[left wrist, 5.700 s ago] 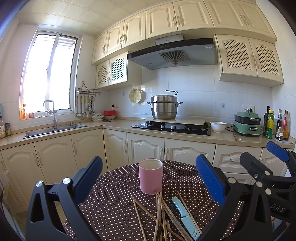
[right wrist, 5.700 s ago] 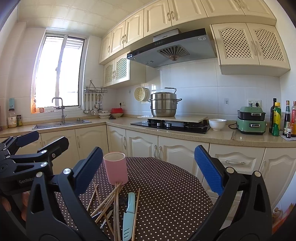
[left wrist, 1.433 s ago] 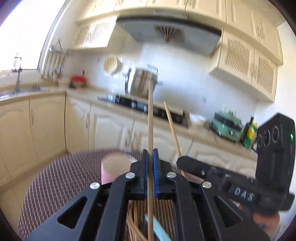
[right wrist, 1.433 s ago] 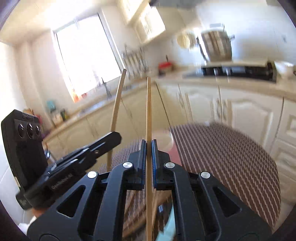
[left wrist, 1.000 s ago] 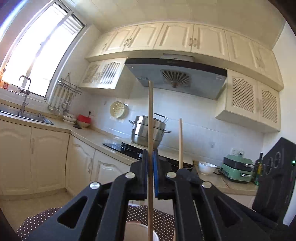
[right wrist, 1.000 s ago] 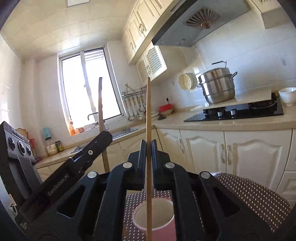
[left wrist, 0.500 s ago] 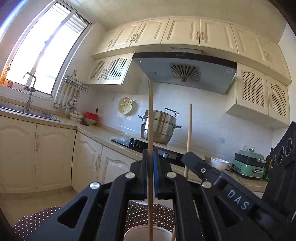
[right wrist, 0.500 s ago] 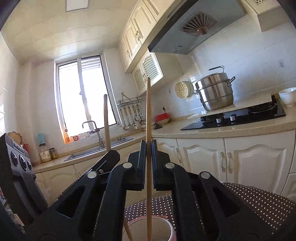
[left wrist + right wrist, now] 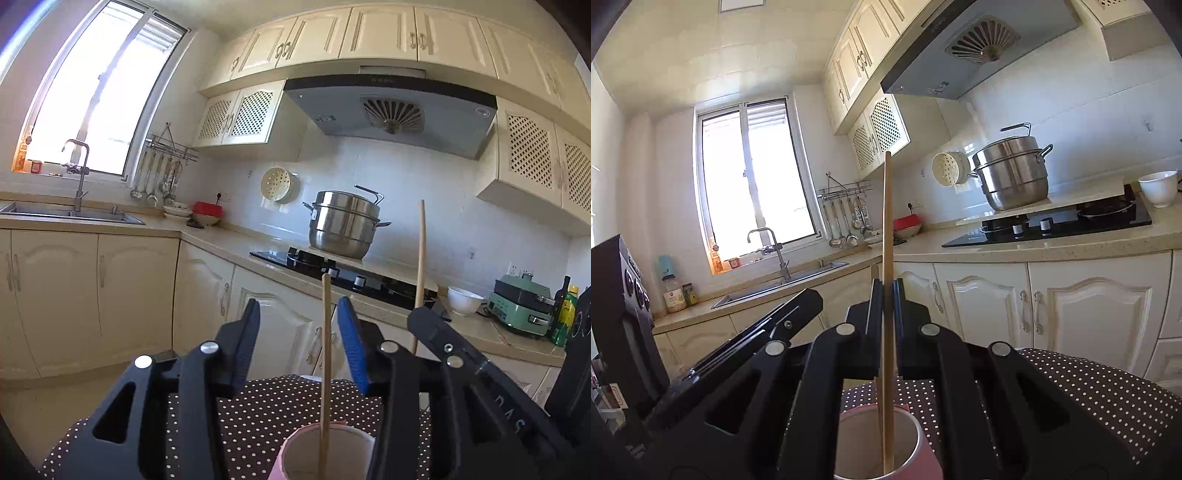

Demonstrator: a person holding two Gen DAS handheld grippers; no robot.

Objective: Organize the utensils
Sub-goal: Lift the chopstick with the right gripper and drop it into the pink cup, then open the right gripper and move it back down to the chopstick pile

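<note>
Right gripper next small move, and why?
Probably open the right gripper to drop its chopstick. It is shut on the stick, which stands upright with its lower end inside the pink cup. The left gripper has just been opening, and its own chopstick stands free in the cup between pads that no longer touch it.

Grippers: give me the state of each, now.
Left gripper: open, jaws just opened; thin wooden chopstick stands free in the pink cup.
Right gripper: shut on another wooden chopstick.
</note>
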